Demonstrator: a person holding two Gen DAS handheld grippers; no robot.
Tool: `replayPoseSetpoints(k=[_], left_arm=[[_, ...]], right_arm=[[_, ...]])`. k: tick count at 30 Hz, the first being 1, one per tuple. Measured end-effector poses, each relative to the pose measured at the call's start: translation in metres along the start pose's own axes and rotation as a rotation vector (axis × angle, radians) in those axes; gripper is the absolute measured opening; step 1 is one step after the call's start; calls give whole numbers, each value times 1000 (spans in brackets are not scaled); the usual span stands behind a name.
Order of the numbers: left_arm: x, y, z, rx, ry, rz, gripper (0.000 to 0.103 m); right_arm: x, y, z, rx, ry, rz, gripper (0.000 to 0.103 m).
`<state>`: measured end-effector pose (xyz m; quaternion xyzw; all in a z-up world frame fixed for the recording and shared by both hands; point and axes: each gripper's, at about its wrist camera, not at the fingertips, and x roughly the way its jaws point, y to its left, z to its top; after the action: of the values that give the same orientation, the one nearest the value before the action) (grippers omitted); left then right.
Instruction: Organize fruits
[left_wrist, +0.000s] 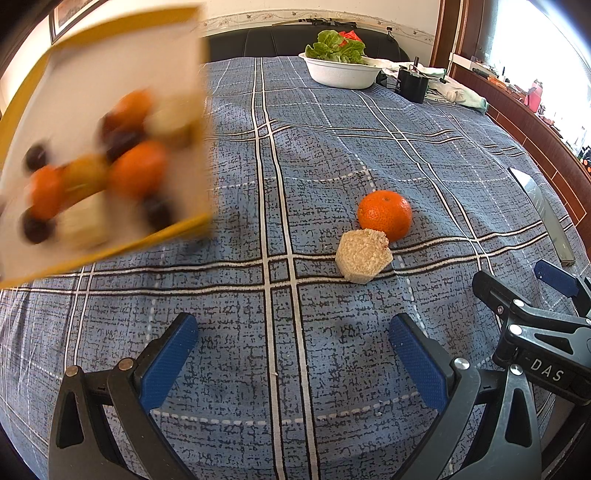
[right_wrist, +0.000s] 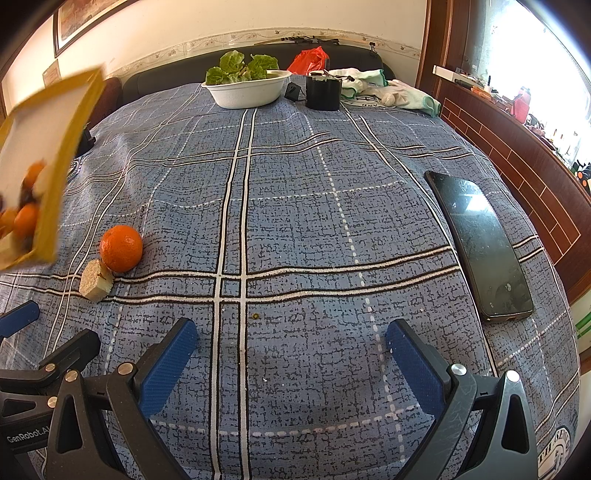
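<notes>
An orange mandarin rests on the blue plaid cloth, touching a pale hexagonal cake piece just in front of it. Both show again at the left of the right wrist view: mandarin, cake piece. A yellow-rimmed tray, blurred by motion, hangs tilted in the air at the left, carrying several oranges, dark fruits and pale pieces; its edge shows in the right view. My left gripper is open over bare cloth, short of the mandarin. My right gripper is open and empty.
A white bowl of lettuce stands at the far edge beside a black container, white gloves and a red bag. A black phone lies at the right near the wood-panelled sill. A dark sofa backs the table.
</notes>
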<state>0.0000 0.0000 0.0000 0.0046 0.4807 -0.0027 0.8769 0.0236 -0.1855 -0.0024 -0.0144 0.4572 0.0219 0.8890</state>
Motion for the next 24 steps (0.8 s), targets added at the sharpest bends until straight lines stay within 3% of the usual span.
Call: replayPoseSetpoints(k=[24], left_arm=[[-4,0,3,1,0,0,103]], right_arm=[[-1,1,0,0,1,0,103]])
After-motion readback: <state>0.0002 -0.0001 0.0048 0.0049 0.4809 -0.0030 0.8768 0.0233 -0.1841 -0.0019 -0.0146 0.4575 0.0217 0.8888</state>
